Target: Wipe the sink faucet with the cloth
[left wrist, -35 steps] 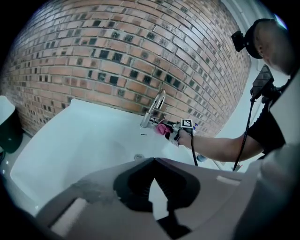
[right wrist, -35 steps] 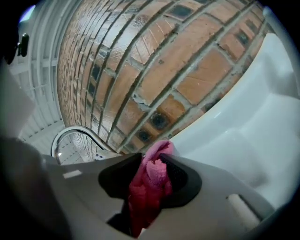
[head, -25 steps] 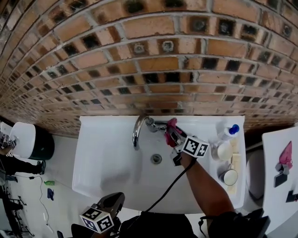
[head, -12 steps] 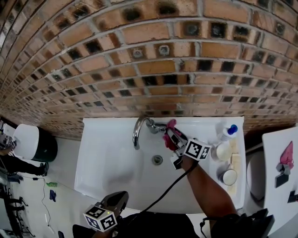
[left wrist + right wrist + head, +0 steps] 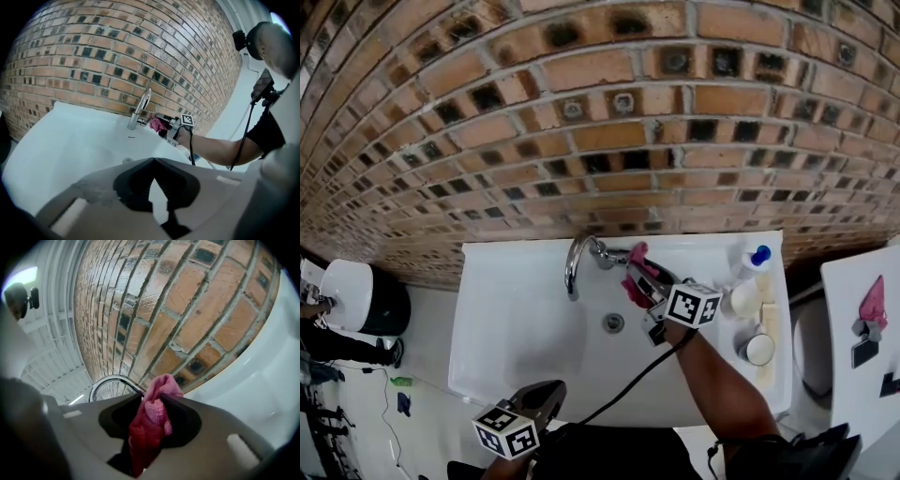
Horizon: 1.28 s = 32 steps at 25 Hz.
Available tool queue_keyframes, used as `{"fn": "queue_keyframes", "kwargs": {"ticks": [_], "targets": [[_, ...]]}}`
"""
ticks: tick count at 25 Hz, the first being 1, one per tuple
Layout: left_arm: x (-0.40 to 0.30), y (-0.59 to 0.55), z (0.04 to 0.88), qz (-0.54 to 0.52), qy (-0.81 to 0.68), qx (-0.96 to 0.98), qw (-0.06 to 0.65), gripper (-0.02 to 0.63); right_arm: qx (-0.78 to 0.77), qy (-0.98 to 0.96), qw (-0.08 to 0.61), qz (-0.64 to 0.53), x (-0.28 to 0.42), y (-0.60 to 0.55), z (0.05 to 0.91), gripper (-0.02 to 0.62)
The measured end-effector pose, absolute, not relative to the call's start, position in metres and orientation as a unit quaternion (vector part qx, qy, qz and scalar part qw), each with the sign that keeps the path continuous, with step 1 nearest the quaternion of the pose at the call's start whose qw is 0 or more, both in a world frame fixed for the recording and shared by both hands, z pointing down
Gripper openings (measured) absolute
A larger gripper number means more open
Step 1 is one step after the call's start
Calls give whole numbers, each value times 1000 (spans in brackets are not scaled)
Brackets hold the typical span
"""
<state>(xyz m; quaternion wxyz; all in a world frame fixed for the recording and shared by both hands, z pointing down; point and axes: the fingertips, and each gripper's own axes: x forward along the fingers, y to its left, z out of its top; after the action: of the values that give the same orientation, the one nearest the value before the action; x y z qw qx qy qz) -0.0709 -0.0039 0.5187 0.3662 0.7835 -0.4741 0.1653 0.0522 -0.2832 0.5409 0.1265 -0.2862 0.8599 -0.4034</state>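
Observation:
A curved chrome faucet stands at the back of the white sink, under a brick wall. My right gripper is shut on a pink cloth, just right of the faucet's base and handle. In the right gripper view the cloth fills the jaws, with the faucet arch behind it. The left gripper hangs low at the sink's front edge, its jaws shut on nothing. From the left gripper view the faucet and the cloth show across the basin.
The drain sits in the basin's middle. On the sink's right ledge stand a blue-capped bottle, a white cup and a round tin. A white table with a pink item lies further right. A bin is on the floor, left.
The right gripper with the cloth has stayed beside the faucet base, shifting only slightly. The left gripper has edged a little to the right at the sink's front.

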Motion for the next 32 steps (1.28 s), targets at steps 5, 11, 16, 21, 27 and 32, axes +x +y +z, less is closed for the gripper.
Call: {"fn": "queue_keyframes", "kwargs": {"ticks": [5,11,16,21,27,32], "targets": [[-80,-11,526,167,-440,800,372,3,-300,863,130,-385,49,-273,530,130],[-111,-33,524,169,-415,813,371,3,-303,902,92,-293,42,-251,493,129],[-130,-48,524,158,-412,817,372,3,-308,887,111,-326,18,-222,490,130],[-149,-49,532,152,-413,810,387,3,-344,779,133,-506,-2,-226,582,130],[-174,-47,542,154,-425,799,397,3,-402,682,182,-583,-2,-269,637,130],[-178,-46,548,158,-420,797,405,3,-426,655,226,-582,2,-290,627,130]]}}
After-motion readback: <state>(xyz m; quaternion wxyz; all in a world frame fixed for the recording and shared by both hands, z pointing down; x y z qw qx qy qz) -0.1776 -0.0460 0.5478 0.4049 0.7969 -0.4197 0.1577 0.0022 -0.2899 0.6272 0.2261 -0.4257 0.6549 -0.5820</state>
